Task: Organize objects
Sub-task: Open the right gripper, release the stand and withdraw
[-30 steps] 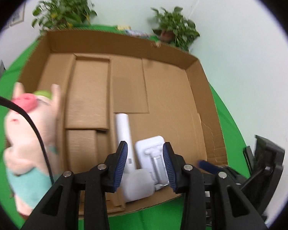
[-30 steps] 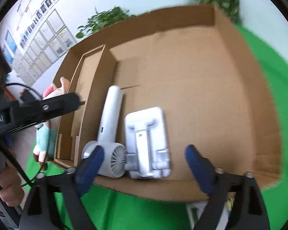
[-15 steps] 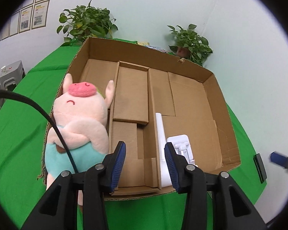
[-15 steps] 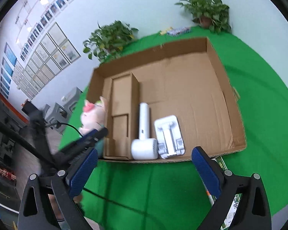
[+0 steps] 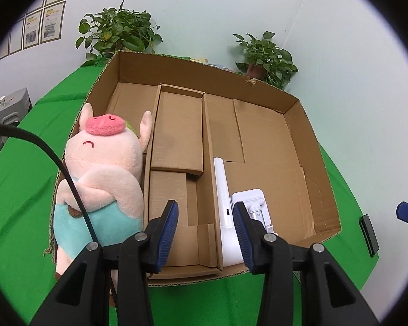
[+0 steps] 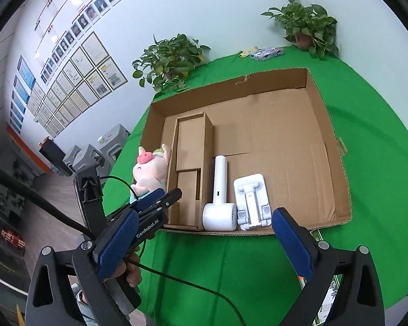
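A shallow cardboard box [image 5: 323, 163] [image 6: 337, 146] lies on the green table. In it lie a white hair dryer [image 5: 225, 212] [image 6: 220, 198] and a white folding stand [image 5: 254, 203] [image 6: 251, 201], side by side near the front wall. A pink plush pig [image 5: 103, 174] [image 6: 149, 171] sits in the box's left compartment against the left wall. My left gripper [image 5: 205, 231] [image 6: 160, 201] is open and empty above the box's front edge. My right gripper [image 6: 204, 247] is open wide and empty, held back over the table in front of the box.
Cardboard dividers [image 5: 176, 133] split the box's left part. Two potted plants [image 5: 117, 32] [image 5: 263, 57] stand behind the box. A dark phone [image 5: 368, 235] lies right of the box. Packets [image 6: 266, 53] lie at the far edge, printed cartons [image 6: 326, 298] at the near right.
Both grippers have pulled back and up from the box. The plush pig now sits still in the left compartment. The right gripper has retreated far enough to show the whole box.
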Demonstrator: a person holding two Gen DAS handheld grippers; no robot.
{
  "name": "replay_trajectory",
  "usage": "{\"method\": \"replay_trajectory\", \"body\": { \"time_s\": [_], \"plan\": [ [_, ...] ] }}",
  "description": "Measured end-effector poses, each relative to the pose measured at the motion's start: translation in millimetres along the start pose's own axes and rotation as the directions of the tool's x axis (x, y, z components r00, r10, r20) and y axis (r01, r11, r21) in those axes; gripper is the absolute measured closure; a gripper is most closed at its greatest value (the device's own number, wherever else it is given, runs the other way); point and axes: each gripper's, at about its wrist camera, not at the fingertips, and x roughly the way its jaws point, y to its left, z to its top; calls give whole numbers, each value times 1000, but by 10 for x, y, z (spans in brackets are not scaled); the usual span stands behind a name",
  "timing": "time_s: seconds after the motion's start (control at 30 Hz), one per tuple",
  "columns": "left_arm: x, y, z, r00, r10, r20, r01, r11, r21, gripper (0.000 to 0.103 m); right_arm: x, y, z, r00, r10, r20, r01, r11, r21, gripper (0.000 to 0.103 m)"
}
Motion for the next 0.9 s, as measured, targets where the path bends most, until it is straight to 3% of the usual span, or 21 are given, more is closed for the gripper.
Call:
{"method": "replay_trajectory", "body": {
  "time_s": [0.63, 0.9],
  "plan": [
    [5, -87, -30, 1000, -6, 0, 6, 1000, 22, 62, -53, 12, 7, 999, -27, 20, 27, 999, -25, 4],
    [-33, -52, -44, 1000, -2, 9, 1, 1000, 23, 62, -46, -56, -100, 999, 28, 20, -27, 999, -38, 3]
  ]
}}
